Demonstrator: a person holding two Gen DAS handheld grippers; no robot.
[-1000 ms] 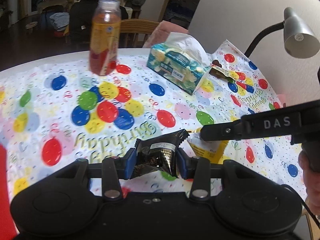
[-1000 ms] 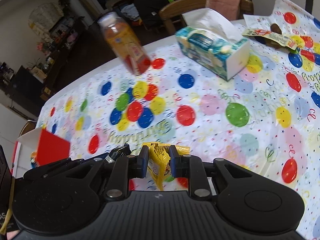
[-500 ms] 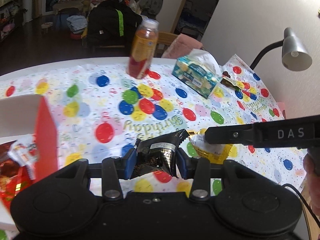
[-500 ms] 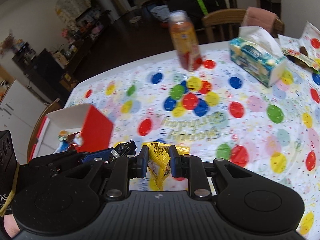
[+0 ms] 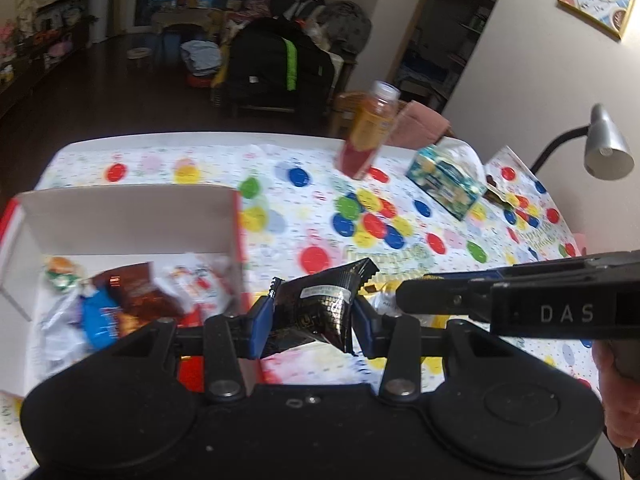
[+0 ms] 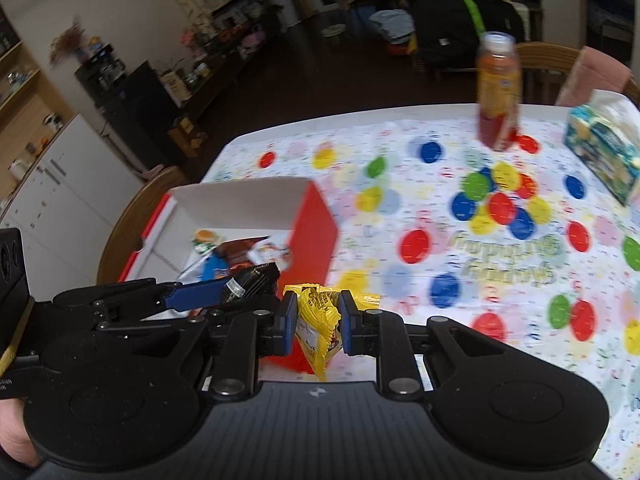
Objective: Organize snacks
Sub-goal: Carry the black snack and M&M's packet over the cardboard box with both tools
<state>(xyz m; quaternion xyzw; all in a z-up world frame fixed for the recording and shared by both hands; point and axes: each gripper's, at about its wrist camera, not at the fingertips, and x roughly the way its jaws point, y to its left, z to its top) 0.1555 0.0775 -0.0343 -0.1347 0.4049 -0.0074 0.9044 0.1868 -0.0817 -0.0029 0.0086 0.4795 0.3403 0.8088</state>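
Just right of the red box (image 5: 120,216) rim, both packets clamped, table (image 5: 440,216) beyond.

Both grippers have moved left and back from the bottle (image 5: 370,130). The red box (image 5: 128,232) with snacks (image 5: 132,296) now appears just left of the left gripper (image 5: 308,316).

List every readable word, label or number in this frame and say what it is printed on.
"DAS": white letters on the right gripper body, left wrist view.
"Happy Birthday": upside down on the balloon tablecloth, partly blurred.
Labels on the black packet, yellow packet, bottle and tissue box: too blurred.
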